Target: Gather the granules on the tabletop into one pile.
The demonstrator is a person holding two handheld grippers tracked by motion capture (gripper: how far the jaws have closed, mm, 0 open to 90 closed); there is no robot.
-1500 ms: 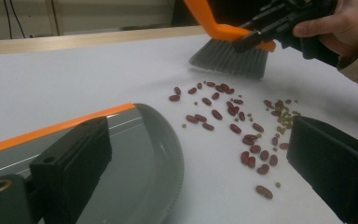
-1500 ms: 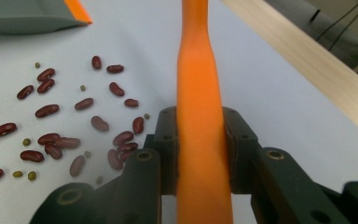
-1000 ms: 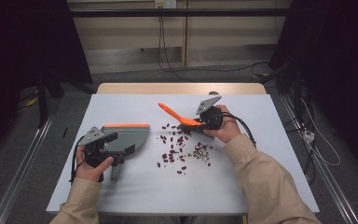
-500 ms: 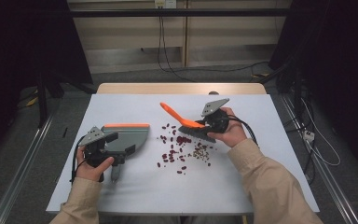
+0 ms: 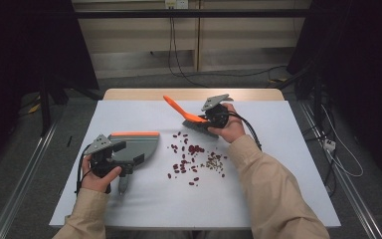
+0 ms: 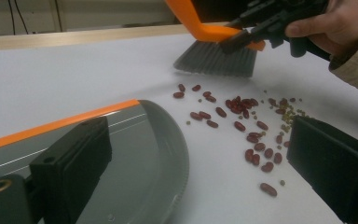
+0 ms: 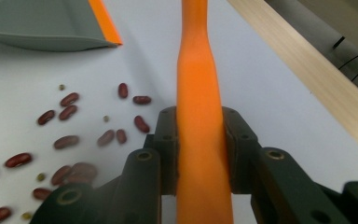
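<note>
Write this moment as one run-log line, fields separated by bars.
right gripper: shut on brush | left gripper: at dustpan, grip unclear | beans: loose on table

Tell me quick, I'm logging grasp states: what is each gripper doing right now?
Left gripper: shut on the dustpan.
Right gripper: shut on the brush, by its orange handle.

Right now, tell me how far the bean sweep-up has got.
Done: the right gripper is clamped on the orange brush, and the left gripper holds the grey dustpan flat on the table. In hand: the bristles sit just behind the spill. Left: all of it; the red beans and small green ones lie loose, none visible in the pan.
</note>
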